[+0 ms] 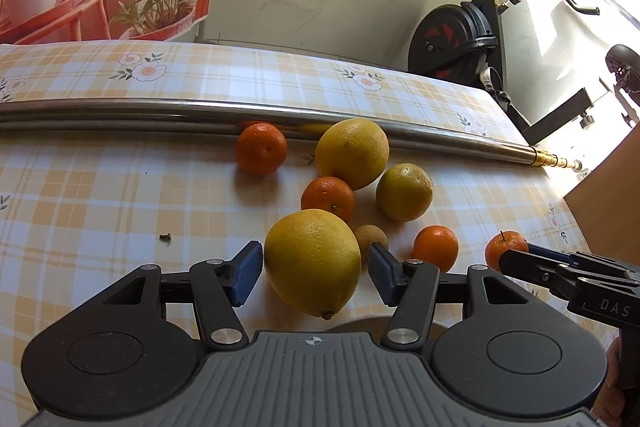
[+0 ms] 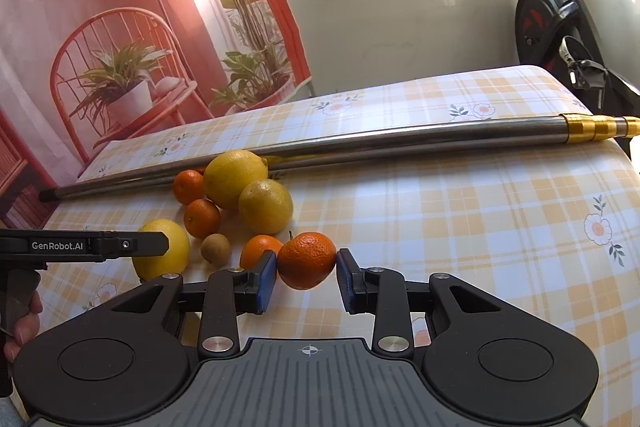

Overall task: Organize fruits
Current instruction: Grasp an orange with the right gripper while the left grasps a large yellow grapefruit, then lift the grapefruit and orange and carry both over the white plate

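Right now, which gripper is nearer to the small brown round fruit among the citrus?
Left. The left gripper straddles the big yellow citrus touching the small brown round fruit; the right gripper, gripping a tangerine, sits farther off.

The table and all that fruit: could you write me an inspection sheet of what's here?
Surface: checked flowered tablecloth, one dark crumb.
Job's things: two big lemons, nearer lemon; green-yellow citrus; four tangerines; small brown fruit.
Clutter: steel pole behind the fruit.
Grippers: left gripper jaws open around the nearer lemon, not pressing; right gripper shut on one tangerine.
Cables: nothing seen.
Surroundings: exercise bike, printed backdrop, cardboard box.
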The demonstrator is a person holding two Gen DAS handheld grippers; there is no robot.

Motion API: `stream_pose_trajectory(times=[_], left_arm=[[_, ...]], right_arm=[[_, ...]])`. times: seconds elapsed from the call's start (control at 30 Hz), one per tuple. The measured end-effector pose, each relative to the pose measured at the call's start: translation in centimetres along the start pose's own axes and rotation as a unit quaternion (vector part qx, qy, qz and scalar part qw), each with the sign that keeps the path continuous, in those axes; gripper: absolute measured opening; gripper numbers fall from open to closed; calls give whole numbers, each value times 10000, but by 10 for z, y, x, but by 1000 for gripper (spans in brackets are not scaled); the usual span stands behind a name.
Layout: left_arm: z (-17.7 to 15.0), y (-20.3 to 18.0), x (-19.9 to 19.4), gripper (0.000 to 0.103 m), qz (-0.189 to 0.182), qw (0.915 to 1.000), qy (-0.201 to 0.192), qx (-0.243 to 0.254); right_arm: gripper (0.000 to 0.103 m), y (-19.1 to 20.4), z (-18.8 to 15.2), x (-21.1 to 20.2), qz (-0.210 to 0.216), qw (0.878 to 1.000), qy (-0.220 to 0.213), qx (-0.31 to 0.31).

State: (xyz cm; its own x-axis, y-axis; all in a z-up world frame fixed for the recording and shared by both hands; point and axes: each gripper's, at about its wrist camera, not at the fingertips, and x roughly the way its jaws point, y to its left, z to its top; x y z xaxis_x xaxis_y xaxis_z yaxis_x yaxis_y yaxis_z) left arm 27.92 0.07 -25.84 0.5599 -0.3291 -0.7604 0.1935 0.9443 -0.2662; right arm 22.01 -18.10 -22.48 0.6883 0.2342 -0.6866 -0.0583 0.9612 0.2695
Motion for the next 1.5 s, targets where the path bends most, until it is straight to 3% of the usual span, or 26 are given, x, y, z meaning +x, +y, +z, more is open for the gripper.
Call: stream_pose_trajectory(times=[0.17,0.37,0.67,0.87,1.5], left_arm=[[-4,-1,8,59,57,9999,93,97],[-8,-3,-1,58,142,9995,-96,278],[-19,-8,-51,58,-250,9974,-448,512],[-38,-11,-65,58,-357,9954,-245,860],[-62,-12,-58,58,64,9910,123,1328]], right_arm=[[30,2,-2,-3,19,10000,9,17],[30,5,-3,-6,34,10000,24,-2],[30,21,-4,-16,232,9997,25,-107],[30,31,-5,-21,301,9993,15,-212],[30,40,-13,-28,360,9990,96,-264]])
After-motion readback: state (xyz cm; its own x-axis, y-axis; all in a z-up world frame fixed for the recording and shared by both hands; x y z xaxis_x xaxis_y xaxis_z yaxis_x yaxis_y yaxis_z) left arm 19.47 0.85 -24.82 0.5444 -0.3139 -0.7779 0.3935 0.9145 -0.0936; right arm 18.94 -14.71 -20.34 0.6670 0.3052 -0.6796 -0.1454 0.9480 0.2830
